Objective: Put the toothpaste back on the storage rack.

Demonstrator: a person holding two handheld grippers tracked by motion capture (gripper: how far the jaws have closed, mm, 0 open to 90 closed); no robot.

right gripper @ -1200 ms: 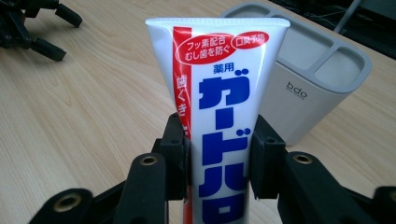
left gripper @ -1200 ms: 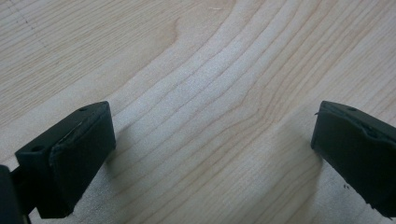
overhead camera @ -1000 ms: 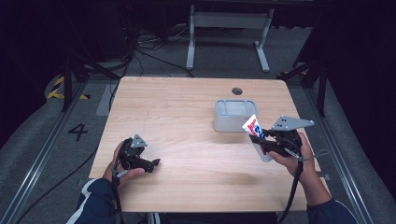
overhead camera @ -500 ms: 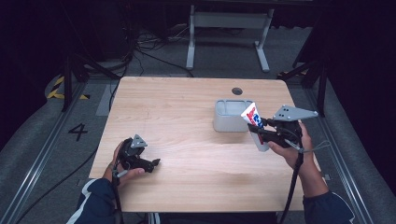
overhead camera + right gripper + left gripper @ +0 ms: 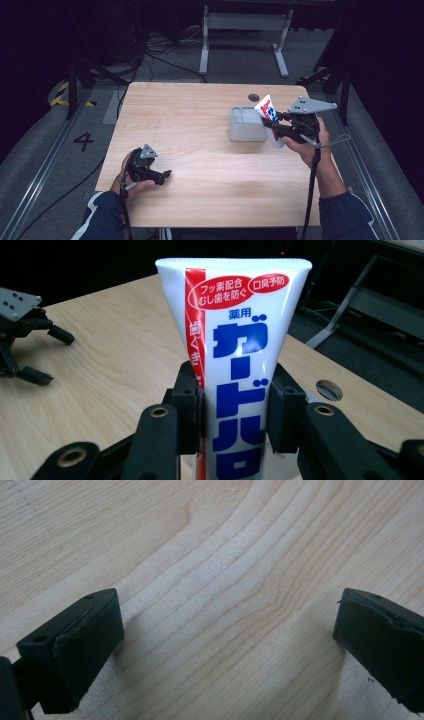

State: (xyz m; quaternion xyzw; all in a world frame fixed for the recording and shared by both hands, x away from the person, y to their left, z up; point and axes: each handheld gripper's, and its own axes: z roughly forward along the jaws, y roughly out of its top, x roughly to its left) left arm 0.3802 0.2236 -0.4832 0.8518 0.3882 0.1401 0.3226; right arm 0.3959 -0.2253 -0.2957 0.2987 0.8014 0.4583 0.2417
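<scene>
Scene: a pale wooden tabletop point(image 5: 200, 125) seen from above, with a person's two forearms coming in from the near edge.
Right gripper point(image 5: 272, 125): held above the right side of the tabletop; its jaws are clamped on a toothpaste tube.
Toothpaste tube point(image 5: 235, 350): white with a red stripe and blue lettering, gripped at mid-body. Its flat crimped end points up and leans toward the left; its lower end hangs below the jaws.
Grey box point(image 5: 246, 125): a small open container resting on the tabletop, just left of the tube and touching it in the high view.
Key relation: the tube's long axis runs steeply upright, tilted toward the box; the box opening lies just left of the jaws and a little lower. The right hand point(image 5: 307, 142) is by far the nearer.
Left gripper point(image 5: 162, 175): resting low at the near left, well apart from the box, jaws wide with nothing between them, bare wood showing.
Likely next: carrying the tube leftward over the box opening.
</scene>
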